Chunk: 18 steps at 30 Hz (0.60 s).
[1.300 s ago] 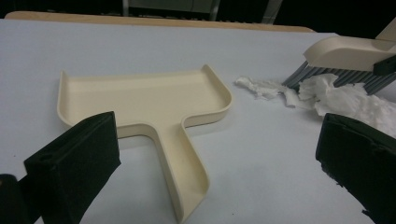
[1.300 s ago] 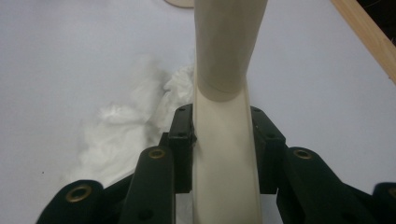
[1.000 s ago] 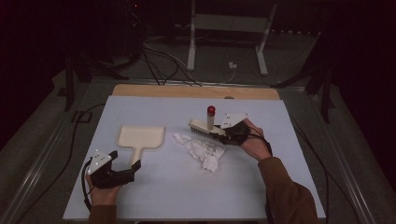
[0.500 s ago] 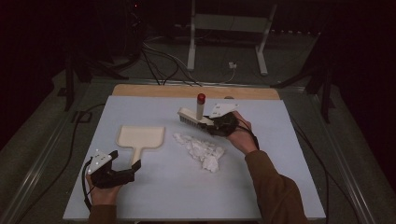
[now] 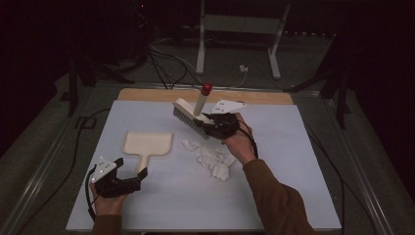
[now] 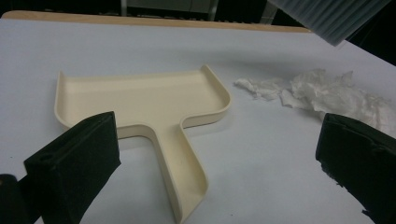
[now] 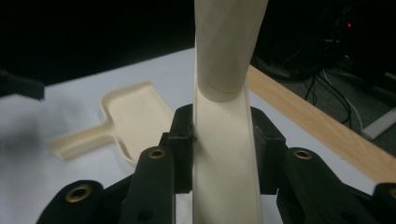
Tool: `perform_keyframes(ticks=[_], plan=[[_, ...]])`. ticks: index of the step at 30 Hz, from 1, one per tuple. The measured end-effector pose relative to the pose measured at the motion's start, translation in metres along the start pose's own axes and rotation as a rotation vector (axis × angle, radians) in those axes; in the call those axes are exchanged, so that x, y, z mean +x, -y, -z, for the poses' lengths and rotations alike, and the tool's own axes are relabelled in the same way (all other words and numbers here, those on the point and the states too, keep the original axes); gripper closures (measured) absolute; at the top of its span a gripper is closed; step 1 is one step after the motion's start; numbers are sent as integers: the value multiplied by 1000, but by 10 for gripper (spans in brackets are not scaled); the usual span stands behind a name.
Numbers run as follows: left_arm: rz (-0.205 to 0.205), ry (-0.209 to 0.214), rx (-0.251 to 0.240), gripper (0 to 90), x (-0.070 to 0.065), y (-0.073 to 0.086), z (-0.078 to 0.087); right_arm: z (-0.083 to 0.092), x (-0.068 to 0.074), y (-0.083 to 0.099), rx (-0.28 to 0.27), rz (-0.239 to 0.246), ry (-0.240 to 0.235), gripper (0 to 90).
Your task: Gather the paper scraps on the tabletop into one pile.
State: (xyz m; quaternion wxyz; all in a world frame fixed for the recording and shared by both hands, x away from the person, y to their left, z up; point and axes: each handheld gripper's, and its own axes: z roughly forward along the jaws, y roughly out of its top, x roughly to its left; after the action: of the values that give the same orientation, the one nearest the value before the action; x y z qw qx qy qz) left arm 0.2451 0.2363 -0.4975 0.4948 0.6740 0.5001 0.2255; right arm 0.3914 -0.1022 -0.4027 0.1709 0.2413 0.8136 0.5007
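Observation:
A cream brush (image 5: 188, 115) with grey bristles and a red-tipped handle hangs in the air over the table's far middle, bristles tilted down to the left. My right gripper (image 5: 210, 125) is shut on its body (image 7: 224, 140). A pile of crumpled white paper (image 5: 213, 159) lies just in front of it. Left of the paper a cream dustpan (image 5: 147, 144) lies flat, handle toward me. My left gripper (image 5: 137, 176) rests at the near left, open, with the end of the dustpan's handle (image 6: 187, 186) lying low between its jaws, untouched.
The pale table top (image 5: 293, 171) has a wooden strip (image 5: 147, 94) along its far edge. Cables and a metal stand (image 5: 235, 24) lie on the dark floor beyond it. The brush's bristles (image 6: 327, 16) hang above the paper (image 6: 327, 95) in the left gripper view.
My right hand has carried the brush up and to the left, from the right of the paper to above its far side. The left gripper has stayed put.

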Motion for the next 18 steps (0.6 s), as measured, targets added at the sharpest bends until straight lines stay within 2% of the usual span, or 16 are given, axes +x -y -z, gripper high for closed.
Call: perform_keyframes(ticks=[3, 6, 10, 12, 18], plan=[[0, 1, 0, 7, 0, 0, 0, -3, 13, -3, 15, -37, 13, 677], [-1, 2, -1, 7, 0, 0, 0, -9, 26, -2, 47, -96, 57, 677], [-2, 2, -2, 7, 0, 0, 1, -17, 42, 6, 95, -219, 116, 676], [-2, 3, -2, 7, 0, 0, 1, -21, 48, 11, 121, -261, 152, 676], [-8, 4, 2, 7, -1, 0, 0, -29, 63, 24, 192, -325, 201, 677]])
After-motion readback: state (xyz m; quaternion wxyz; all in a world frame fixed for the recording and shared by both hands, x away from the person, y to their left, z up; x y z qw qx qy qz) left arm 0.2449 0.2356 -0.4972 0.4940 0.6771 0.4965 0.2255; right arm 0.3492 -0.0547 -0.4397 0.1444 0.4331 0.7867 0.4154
